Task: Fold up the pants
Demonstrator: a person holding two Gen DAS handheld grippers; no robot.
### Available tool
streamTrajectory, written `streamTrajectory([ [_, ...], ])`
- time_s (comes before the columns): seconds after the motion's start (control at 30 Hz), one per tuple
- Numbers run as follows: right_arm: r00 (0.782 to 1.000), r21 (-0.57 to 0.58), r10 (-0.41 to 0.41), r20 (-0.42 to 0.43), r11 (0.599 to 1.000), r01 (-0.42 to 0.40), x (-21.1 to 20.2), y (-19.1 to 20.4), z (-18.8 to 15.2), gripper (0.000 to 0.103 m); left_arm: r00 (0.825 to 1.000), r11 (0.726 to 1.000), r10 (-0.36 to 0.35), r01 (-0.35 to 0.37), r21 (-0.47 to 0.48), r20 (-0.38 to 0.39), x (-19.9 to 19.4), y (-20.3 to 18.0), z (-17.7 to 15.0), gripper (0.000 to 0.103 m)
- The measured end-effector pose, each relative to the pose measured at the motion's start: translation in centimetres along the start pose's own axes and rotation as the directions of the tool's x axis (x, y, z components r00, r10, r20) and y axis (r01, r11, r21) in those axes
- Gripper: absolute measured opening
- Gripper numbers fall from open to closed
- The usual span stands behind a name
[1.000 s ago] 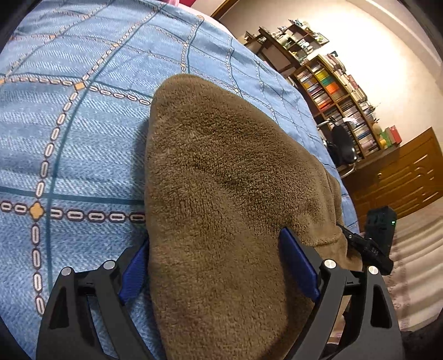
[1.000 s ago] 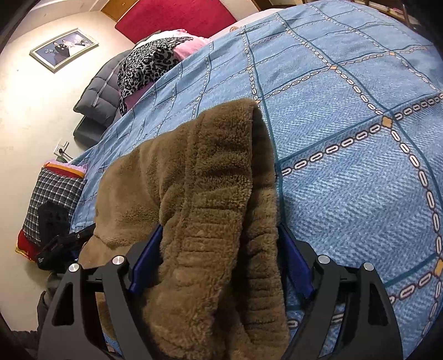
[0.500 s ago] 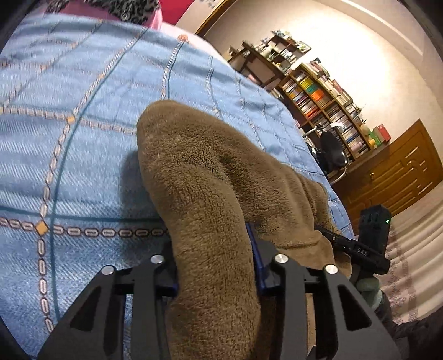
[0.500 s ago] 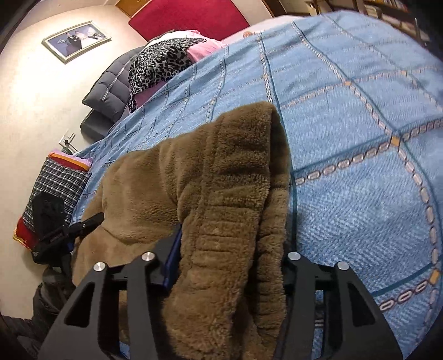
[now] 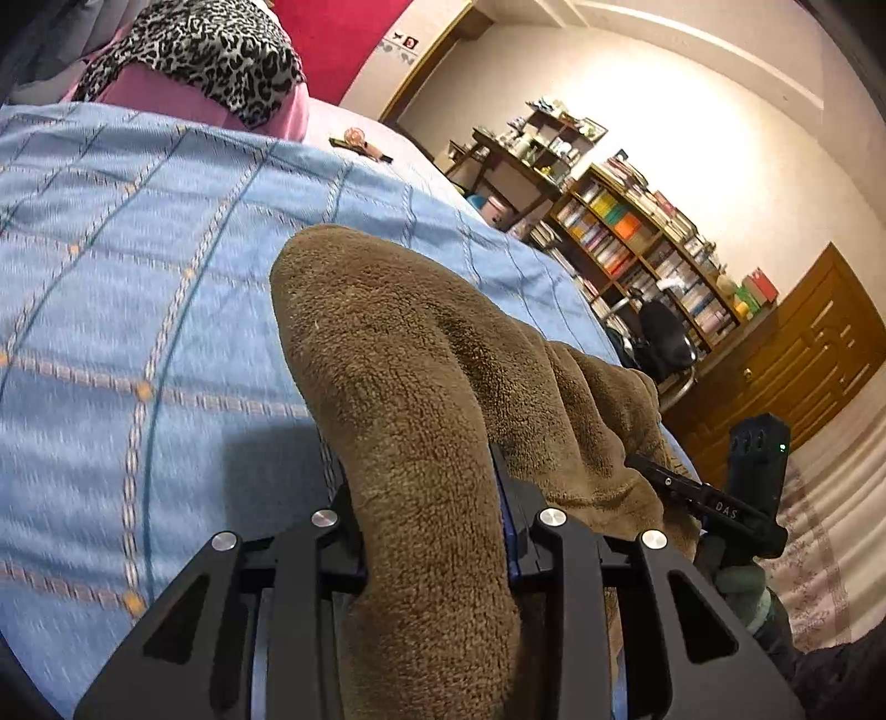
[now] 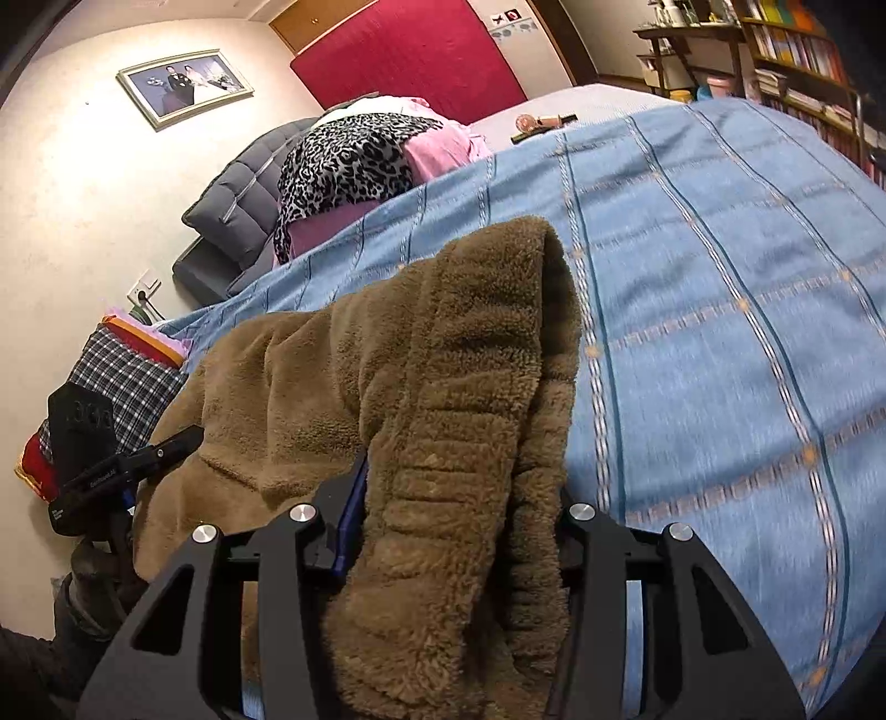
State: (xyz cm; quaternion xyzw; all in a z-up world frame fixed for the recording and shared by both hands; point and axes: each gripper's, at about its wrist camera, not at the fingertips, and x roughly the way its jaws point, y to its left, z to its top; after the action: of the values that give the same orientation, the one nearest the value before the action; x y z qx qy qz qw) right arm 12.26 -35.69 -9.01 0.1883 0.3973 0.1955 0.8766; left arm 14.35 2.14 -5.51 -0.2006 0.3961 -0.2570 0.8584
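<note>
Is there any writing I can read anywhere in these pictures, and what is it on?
"DAS": white letters on the black bar of the right gripper, seen from the left wrist.
White print on the left gripper: too blurred to read.
Book spines on the bookshelf: too small.
Small stickers by the red panel: pictures, unreadable.

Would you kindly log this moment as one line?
left gripper: shut on pants | right gripper: shut on pants | bed: underneath
</note>
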Motion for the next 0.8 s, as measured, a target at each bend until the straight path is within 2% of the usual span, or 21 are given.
streamTrajectory([
  [0.37, 0.998, -0.024, -0.04, 0.046, 0.999, 0.041, 7.7, -1.2, 10.1, 0.047, 0.998, 0.999, 0.039, -0.039, 0.013, 0.049, 6.7, 2.9, 9.2, 0.032],
  [0.6, 0.996, -0.025, -0.079, 0.036, 0.996, 0.08, 11.9, -3.4, 13.4, 0.047, 0.998, 0.998, 0.058, -0.058, 0.001, 0.031, 11.7, 5.2, 12.4, 0.032],
  [0.8, 0.99, -0.058, -0.129, 0.058, 0.99, 0.132, 14.1, -4.6, 14.9, 0.047, 0.997, 0.998, 0.068, -0.068, -0.004, 0.033, 14.9, 6.2, 13.8, 0.032],
])
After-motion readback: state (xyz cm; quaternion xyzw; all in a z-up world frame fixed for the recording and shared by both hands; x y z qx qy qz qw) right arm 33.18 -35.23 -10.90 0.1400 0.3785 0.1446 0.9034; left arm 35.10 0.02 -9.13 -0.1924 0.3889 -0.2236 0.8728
